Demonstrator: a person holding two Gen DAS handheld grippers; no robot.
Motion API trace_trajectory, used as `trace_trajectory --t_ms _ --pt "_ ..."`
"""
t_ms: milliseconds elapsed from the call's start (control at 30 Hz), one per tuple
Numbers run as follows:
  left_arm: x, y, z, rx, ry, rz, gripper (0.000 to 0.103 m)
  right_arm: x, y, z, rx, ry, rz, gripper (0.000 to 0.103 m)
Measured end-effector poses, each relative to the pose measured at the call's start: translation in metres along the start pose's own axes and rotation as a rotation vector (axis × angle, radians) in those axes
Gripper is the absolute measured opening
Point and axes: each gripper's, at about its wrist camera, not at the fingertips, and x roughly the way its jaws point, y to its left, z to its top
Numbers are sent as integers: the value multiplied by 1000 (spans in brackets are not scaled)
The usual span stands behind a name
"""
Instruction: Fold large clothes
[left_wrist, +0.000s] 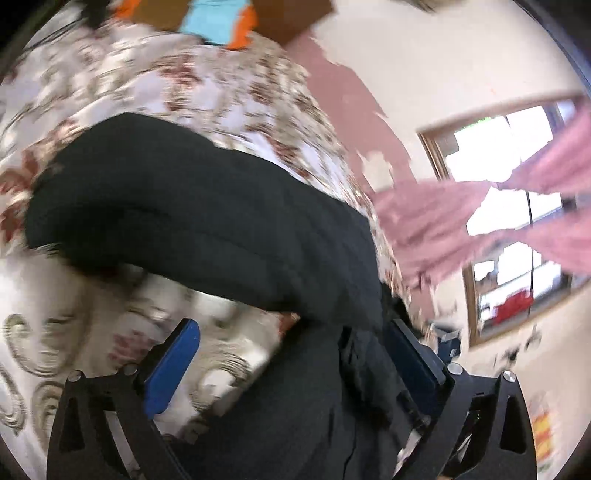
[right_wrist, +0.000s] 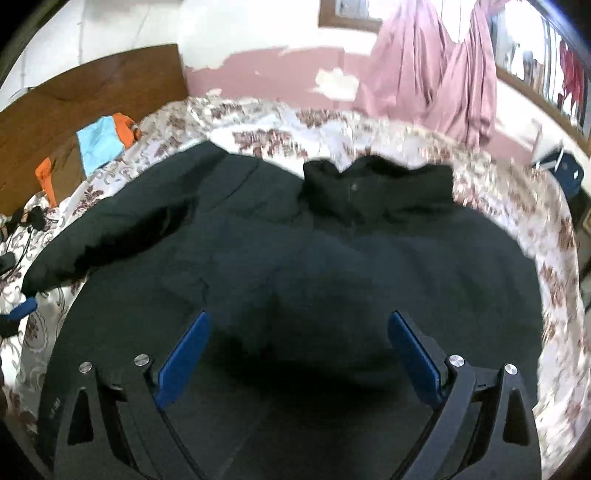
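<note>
Floral bedspread (right_wrist: 554, 280) blurred, black jacket (right_wrist: 295, 258) hem cut off, left gripper (left_wrist: 295, 354) and right gripper (right_wrist: 299, 347) wide, empty

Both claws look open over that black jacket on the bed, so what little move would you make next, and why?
Probably bring the left gripper to the sleeve lying out to the side and pinch its cuff, ready to fold it across. The jacket lies flat on the bedspread, collar away, and the right gripper holds nothing.

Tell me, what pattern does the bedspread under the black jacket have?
A reddish-brown floral print on white bedspread, clearest in the right wrist view.
</note>
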Motion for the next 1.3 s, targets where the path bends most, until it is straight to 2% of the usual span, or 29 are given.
trace_trajectory --t_ms 133,267,400,500,633,800,900,1033,1133,1200,1233,1300 --pt "-9 34 13 -126 -21 -11 103 20 6 -2 13 47 -61 95" --pt "-19 58 22 -197 -57 -10 103 36 9 -1 38 71 -106 95" --pt "-28 84 25 -310 -114 -54 103 55 10 0 79 101 -131 95" --pt "-21 97 29 -360 -94 -75 103 64 10 -3 87 112 -141 95" --pt "-1 96 37 -326 -8 -68 103 72 16 -9 56 94 -152 98" --pt "14 90 41 -350 12 -88 103 84 23 -15 15 110 -184 102" --pt "17 84 43 -343 0 -47 102 88 27 -19 -14 113 -212 102" --pt "15 68 51 -229 -31 41 101 92 28 -22 -28 115 -213 102" --pt "13 59 57 -193 -57 80 86 90 25 -24 -11 102 -190 102" --pt "10 55 61 -190 -74 113 61 87 24 -24 -9 93 -176 102" --pt "8 54 63 -193 -83 115 55 82 23 -24 -8 78 -165 102" --pt "3 48 69 -178 -114 137 35 69 20 -26 3 35 -140 102"
